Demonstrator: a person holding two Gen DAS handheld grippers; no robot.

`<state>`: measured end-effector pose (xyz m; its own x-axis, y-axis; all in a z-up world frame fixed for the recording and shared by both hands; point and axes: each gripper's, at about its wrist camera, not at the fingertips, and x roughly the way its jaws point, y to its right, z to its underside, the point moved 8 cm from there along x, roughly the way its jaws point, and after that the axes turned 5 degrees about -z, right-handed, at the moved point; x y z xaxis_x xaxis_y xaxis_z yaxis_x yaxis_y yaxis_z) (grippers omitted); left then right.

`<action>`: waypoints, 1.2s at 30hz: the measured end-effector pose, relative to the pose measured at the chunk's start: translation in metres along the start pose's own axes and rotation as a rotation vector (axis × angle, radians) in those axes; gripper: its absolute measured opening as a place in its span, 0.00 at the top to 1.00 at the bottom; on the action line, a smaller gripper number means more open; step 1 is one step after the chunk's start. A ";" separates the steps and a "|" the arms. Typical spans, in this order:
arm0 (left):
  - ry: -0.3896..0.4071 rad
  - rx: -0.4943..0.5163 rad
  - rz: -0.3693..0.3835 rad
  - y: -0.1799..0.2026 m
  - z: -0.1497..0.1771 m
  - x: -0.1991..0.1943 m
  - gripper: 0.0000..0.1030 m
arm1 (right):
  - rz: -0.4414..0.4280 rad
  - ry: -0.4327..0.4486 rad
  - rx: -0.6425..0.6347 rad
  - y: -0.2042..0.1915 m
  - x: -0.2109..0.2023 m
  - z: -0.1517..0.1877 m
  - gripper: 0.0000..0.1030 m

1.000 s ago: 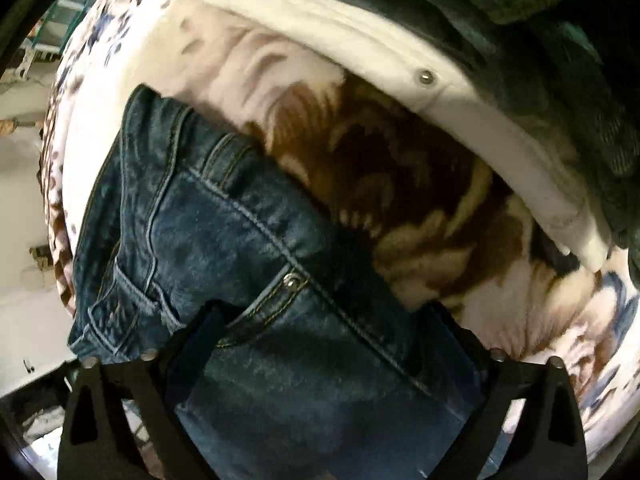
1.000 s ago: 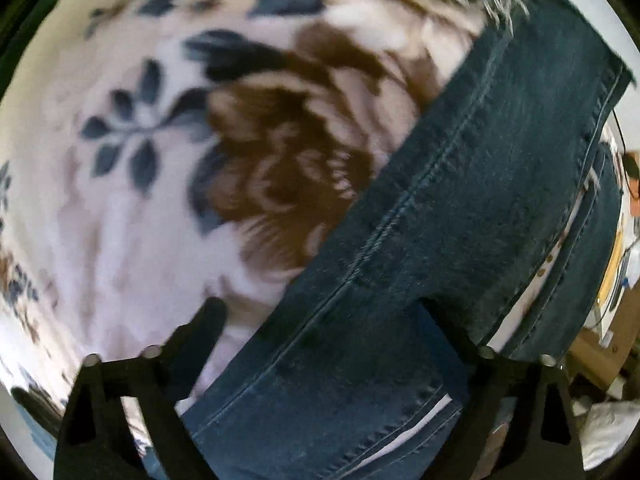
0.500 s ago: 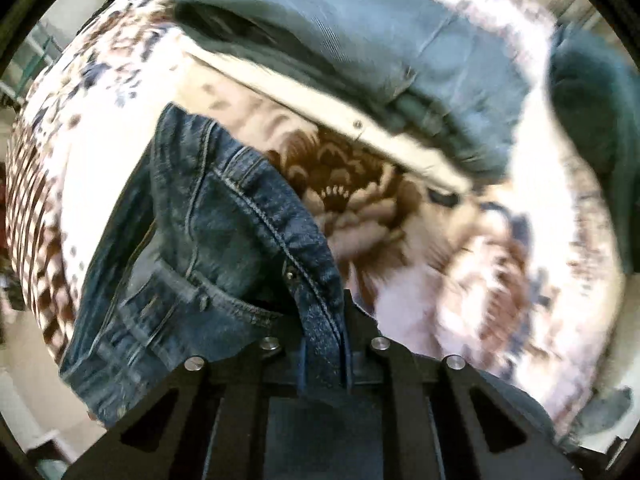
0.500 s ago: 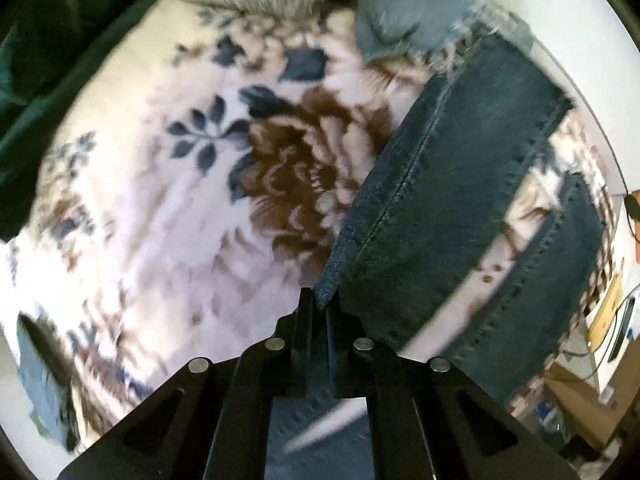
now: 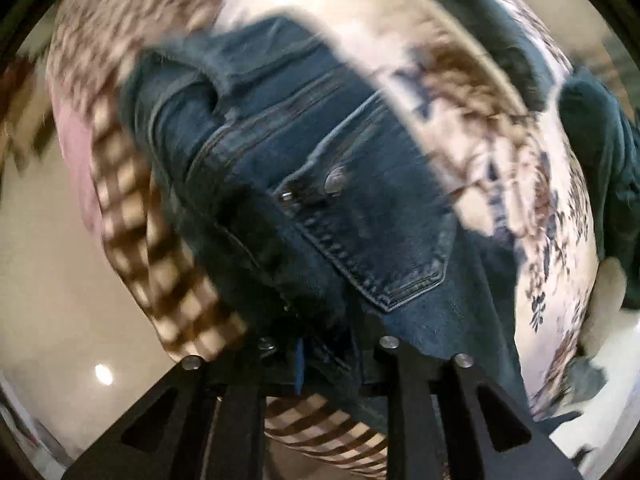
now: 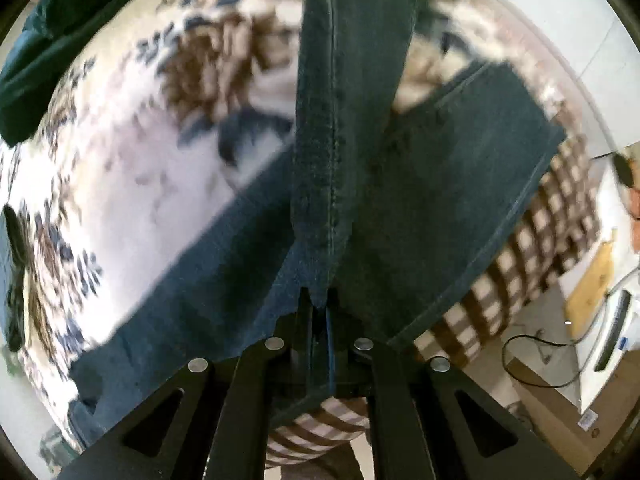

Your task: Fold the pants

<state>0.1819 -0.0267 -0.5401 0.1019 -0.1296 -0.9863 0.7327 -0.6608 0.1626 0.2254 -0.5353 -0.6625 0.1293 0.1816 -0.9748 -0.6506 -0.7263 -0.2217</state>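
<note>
The pants are dark blue jeans (image 5: 360,208) on a floral blanket (image 5: 500,128). In the left wrist view I see the waist end with a back pocket and rivets. My left gripper (image 5: 326,344) is shut on the jeans' waistband edge, and the cloth bunches between the fingers. In the right wrist view a jeans leg (image 6: 352,80) rises from the fingers, and the other leg (image 6: 460,184) lies spread behind it. My right gripper (image 6: 320,312) is shut on the leg's seam edge.
A brown checked blanket border (image 5: 152,248) hangs over the bed edge, with pale floor (image 5: 52,248) beyond. Dark green clothing (image 5: 600,152) lies on the bed, and it also shows in the right wrist view (image 6: 48,40). Boxes and cables (image 6: 560,344) sit on the floor at right.
Both grippers went from open over the jeans to shut on the cloth. Both have since lifted and pulled the jeans back toward the bed edge. The views are motion blurred.
</note>
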 end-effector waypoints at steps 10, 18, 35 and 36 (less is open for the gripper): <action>0.175 -0.093 0.137 -0.017 -0.007 -0.063 0.33 | -0.101 0.125 0.090 0.038 -0.061 -0.010 0.37; 0.229 0.227 -0.013 0.070 0.006 -0.064 0.26 | 0.036 0.222 -0.037 -0.010 -0.067 -0.116 0.26; 0.138 0.652 -0.007 0.216 0.104 -0.018 0.26 | 0.162 0.299 0.220 0.131 -0.092 -0.119 0.93; 0.126 0.660 -0.004 0.217 0.110 -0.017 0.26 | 0.127 0.259 0.265 0.149 -0.087 -0.109 0.88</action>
<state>0.2652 -0.2490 -0.4848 0.2074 -0.0654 -0.9761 0.1725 -0.9797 0.1023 0.1989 -0.7321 -0.6131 0.1979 -0.0968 -0.9754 -0.8397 -0.5301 -0.1177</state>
